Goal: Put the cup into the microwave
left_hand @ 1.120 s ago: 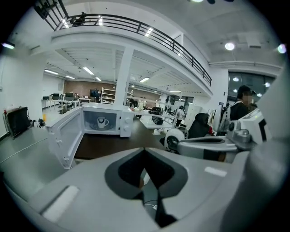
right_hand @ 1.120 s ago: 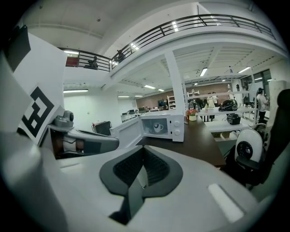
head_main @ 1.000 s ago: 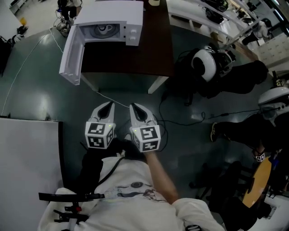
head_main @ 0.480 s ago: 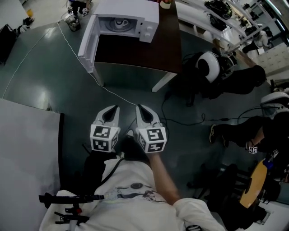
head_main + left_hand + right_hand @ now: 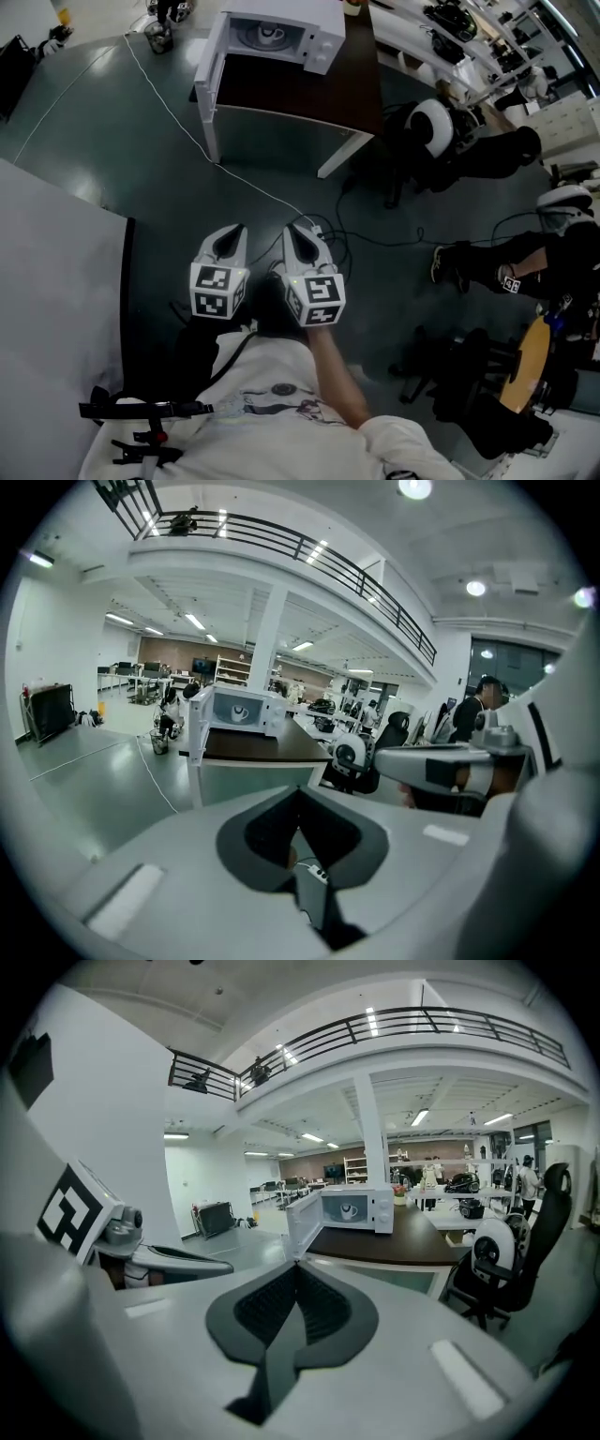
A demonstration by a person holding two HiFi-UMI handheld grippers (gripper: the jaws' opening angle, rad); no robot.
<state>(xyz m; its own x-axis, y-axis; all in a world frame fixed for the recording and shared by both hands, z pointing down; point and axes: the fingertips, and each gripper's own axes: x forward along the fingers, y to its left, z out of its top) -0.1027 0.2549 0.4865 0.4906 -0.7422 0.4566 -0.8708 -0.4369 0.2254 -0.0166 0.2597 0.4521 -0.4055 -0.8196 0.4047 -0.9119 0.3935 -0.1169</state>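
Note:
A white cup (image 5: 272, 34) stands inside the white microwave (image 5: 323, 37), whose door (image 5: 210, 71) hangs open to the left. The microwave sits on a dark brown table (image 5: 300, 89) at the top of the head view. Both grippers are far from it, low over the floor and close to my body. My left gripper (image 5: 233, 231) and right gripper (image 5: 296, 231) sit side by side, jaws closed together, with nothing held. The left gripper view shows the cup (image 5: 242, 710) small in the distance. In the right gripper view the cup (image 5: 349, 1209) shows in the microwave (image 5: 370, 1208).
A white cable (image 5: 178, 117) runs across the dark floor to a power strip (image 5: 315, 228) by the right gripper. A large white board (image 5: 56, 272) lies at left. Office chairs (image 5: 433, 129) and a seated person (image 5: 525, 267) are at right, with a chair base (image 5: 450, 361) nearer.
The view has backed away from the table; the microwave sits further off and more to the right. Both grippers stay shut, side by side.

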